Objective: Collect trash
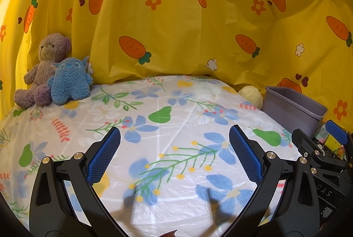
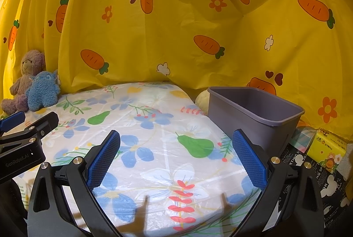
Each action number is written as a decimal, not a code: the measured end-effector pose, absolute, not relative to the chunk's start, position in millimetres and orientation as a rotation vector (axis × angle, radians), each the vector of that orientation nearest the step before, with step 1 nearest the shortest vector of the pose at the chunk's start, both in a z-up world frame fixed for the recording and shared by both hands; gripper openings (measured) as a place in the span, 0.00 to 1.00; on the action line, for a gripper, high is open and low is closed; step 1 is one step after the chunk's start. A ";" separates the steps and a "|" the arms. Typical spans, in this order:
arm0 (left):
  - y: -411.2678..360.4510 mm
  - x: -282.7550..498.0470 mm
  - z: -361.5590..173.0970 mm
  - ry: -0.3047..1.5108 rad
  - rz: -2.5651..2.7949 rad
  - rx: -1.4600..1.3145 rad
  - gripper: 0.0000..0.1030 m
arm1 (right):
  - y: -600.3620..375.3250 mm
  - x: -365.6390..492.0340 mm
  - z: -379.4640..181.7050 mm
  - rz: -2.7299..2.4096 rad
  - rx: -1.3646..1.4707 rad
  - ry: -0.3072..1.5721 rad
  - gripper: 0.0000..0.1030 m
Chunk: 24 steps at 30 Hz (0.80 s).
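A grey plastic bin (image 1: 291, 111) (image 2: 253, 113) stands at the table's right edge, and the part of its inside that I can see holds nothing. My left gripper (image 1: 174, 128) hovers open over the floral table cover (image 1: 176, 104), nothing between its blue pads. Open and empty as well, my right gripper (image 2: 175, 133) hangs above the cover (image 2: 154, 126), just left of the bin. Each gripper shows at the edge of the other's view: the right one (image 1: 317, 133), the left one (image 2: 30, 117). A small brown tip (image 1: 168, 233) pokes in at the bottom edge; I cannot tell what it is.
A purple teddy bear (image 1: 48, 53) (image 2: 28, 69) and a blue plush (image 1: 69, 80) (image 2: 43, 91) sit at the back left. A cream plush ball (image 1: 251, 95) (image 2: 203, 100) lies behind the bin. Right of the bin are a yellow tissue pack (image 2: 326, 148), a checked packet (image 2: 302, 137) and black printed sheeting (image 2: 308, 170). Yellow carrot curtain (image 2: 176, 27) behind.
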<state>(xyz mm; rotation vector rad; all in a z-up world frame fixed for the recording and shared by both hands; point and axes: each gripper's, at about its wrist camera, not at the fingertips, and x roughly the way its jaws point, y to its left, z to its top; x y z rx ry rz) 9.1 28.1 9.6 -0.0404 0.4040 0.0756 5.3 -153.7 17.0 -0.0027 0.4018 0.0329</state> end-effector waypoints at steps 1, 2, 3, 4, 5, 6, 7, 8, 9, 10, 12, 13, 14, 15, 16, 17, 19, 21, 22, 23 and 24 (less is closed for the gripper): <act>27.8 9.2 9.5 0.404 0.074 -0.041 0.95 | -154.1 5.4 16.9 0.035 -0.002 0.403 0.95; 27.3 9.2 9.2 0.405 0.073 -0.040 0.95 | -154.1 5.3 16.9 0.035 0.000 0.403 0.95; 26.8 9.8 8.8 0.406 0.073 -0.039 0.95 | -154.0 5.3 17.1 0.035 0.001 0.403 0.95; 26.7 9.7 8.8 0.406 0.073 -0.039 0.95 | -153.9 5.3 16.9 0.034 -0.002 0.402 0.95; 26.8 9.8 8.9 0.405 0.071 -0.039 0.95 | -154.0 5.3 16.9 0.034 -0.002 0.403 0.95; 26.5 9.8 8.8 0.406 0.072 -0.039 0.95 | -154.0 5.2 16.9 0.035 -0.002 0.402 0.95; 26.4 10.5 8.4 0.407 0.071 -0.038 0.95 | -154.2 5.1 17.2 0.035 -0.001 0.401 0.95; 26.2 10.5 8.0 0.407 0.072 -0.038 0.95 | -154.2 5.0 17.1 0.035 -0.001 0.402 0.95; 26.4 10.4 8.4 0.406 0.071 -0.039 0.95 | -154.1 4.9 17.1 0.035 0.000 0.401 0.95; 26.5 10.4 8.6 0.407 0.070 -0.039 0.95 | -153.9 4.9 17.1 0.034 0.000 0.401 0.95; 26.1 10.6 8.0 0.408 0.070 -0.038 0.95 | -154.1 5.0 17.0 0.034 -0.001 0.402 0.95; 25.9 10.6 7.9 0.407 0.070 -0.037 0.95 | -154.2 4.9 17.1 0.034 0.000 0.401 0.95; 25.7 10.7 7.8 0.408 0.069 -0.037 0.95 | -154.2 4.8 17.2 0.034 0.000 0.399 0.95; 25.8 10.9 7.5 0.408 0.068 -0.036 0.95 | -154.1 4.8 17.6 0.031 0.000 0.398 0.95; 25.6 11.1 6.9 0.408 0.067 -0.034 0.94 | -154.0 4.9 17.9 0.031 0.001 0.398 0.95; 25.5 11.3 6.4 0.408 0.067 -0.032 0.95 | -154.0 5.0 17.9 0.031 0.002 0.398 0.95; 25.3 11.2 6.7 0.408 0.067 -0.034 0.94 | -154.2 4.8 17.9 0.030 0.000 0.397 0.95; 25.0 11.2 7.0 0.408 0.066 -0.035 0.95 | -155.1 4.7 17.9 0.032 0.002 0.398 0.95; 24.9 11.4 6.7 0.409 0.064 -0.034 0.95 | -155.0 4.8 17.9 0.032 0.001 0.397 0.95; 25.2 11.5 6.5 0.409 0.063 -0.032 0.95 | -154.9 4.7 17.8 0.031 0.001 0.398 0.95; 25.0 11.5 6.5 0.408 0.064 -0.032 0.95 | -154.7 5.0 17.9 0.031 0.001 0.398 0.95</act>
